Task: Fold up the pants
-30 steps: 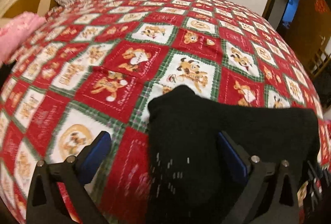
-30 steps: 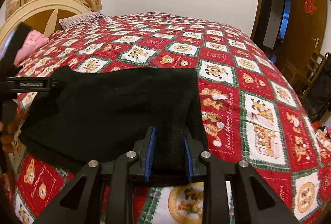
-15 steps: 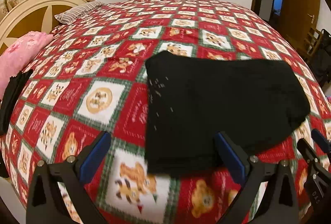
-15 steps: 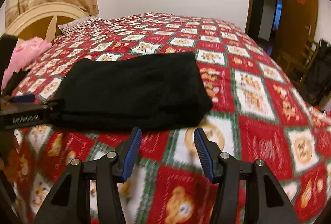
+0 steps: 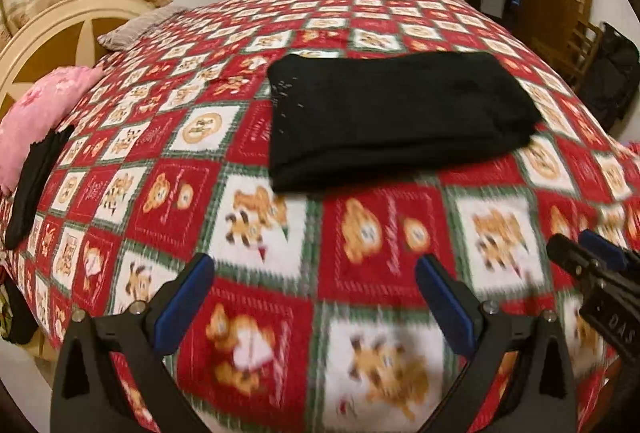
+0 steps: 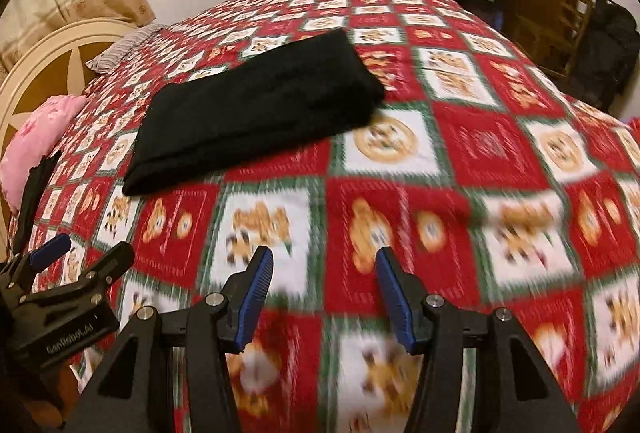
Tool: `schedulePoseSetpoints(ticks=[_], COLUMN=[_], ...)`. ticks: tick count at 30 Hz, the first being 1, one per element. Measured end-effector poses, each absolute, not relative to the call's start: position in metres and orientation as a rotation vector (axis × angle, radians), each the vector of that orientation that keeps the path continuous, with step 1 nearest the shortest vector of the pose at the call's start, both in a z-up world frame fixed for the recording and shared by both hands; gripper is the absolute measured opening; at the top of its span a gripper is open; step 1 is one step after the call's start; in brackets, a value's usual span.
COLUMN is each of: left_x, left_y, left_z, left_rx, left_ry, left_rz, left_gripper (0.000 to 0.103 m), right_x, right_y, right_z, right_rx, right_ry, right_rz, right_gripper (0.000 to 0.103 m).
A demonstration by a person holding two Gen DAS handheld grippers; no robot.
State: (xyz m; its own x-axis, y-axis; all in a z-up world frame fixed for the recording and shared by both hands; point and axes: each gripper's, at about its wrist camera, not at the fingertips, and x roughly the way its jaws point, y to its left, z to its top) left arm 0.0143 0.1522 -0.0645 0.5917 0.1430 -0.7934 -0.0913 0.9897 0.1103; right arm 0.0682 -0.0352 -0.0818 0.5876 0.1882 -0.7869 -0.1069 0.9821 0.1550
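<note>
Pants [image 5: 396, 117], black, knitted and folded into a flat oblong bundle, lie on the red, white and green checked bedspread with bear prints [image 5: 384, 245]. In the left wrist view the bundle sits in the upper middle of the frame, well above the blue-padded black left gripper [image 5: 316, 301], whose fingers rise from the bottom edge. Its jaws are spread wide and nothing is between them; only blurred bedspread shows in the gap. The blue pads touch no cloth.

In the right wrist view the black pants [image 6: 256, 109] lie in the upper left of centre, slanting from lower left to upper right, again clear of the blue-padded black right gripper [image 6: 324, 293] at the bottom of the frame. Its jaws have just been opening and now stand apart at a moderate gap, empty, with bedspread [image 6: 460, 161] showing between them. The left gripper's tips show at the lower left edge of this view, also away from the pants.

A pink cushion [image 5: 44, 113] and a cream wooden headboard [image 5: 60, 29] sit at the left edge of the left wrist view, far from the folded bundle.
</note>
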Motion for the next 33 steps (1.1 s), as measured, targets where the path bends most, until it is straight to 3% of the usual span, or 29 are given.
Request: schedulePoseSetpoints(ticks=[4, 9, 13, 21, 33], left_x=[-0.011, -0.05, -0.074, -0.096, -0.103], left_y=[0.14, 0.125, 0.119, 0.131, 0.129], left_z=[-0.054, -0.01, 0.023, 0.053, 0.057], left_rx=[0.111, 0.138, 0.105, 0.025, 0.049], left_ry=[0.9, 0.713, 0.603, 0.487, 0.439], left_rz=[0.106, 0.055, 0.034, 0.052, 0.082], left_gripper=[0.103, 0.103, 0.103, 0.103, 0.103], right_x=[0.035, -0.009, -0.04, -0.082, -0.095], right_y=[-0.042, -0.047, -0.049, -0.056, -0.059], right_z=[-0.064, -0.022, 0.014, 0.058, 0.063], right_rx=[0.075, 0.066, 0.062, 0.111, 0.136], right_ry=[0.857, 0.707, 0.57, 0.32, 0.245], right_rz=[0.142, 0.133, 0.105, 0.09, 0.087], right_gripper=[0.055, 0.055, 0.069, 0.072, 0.073])
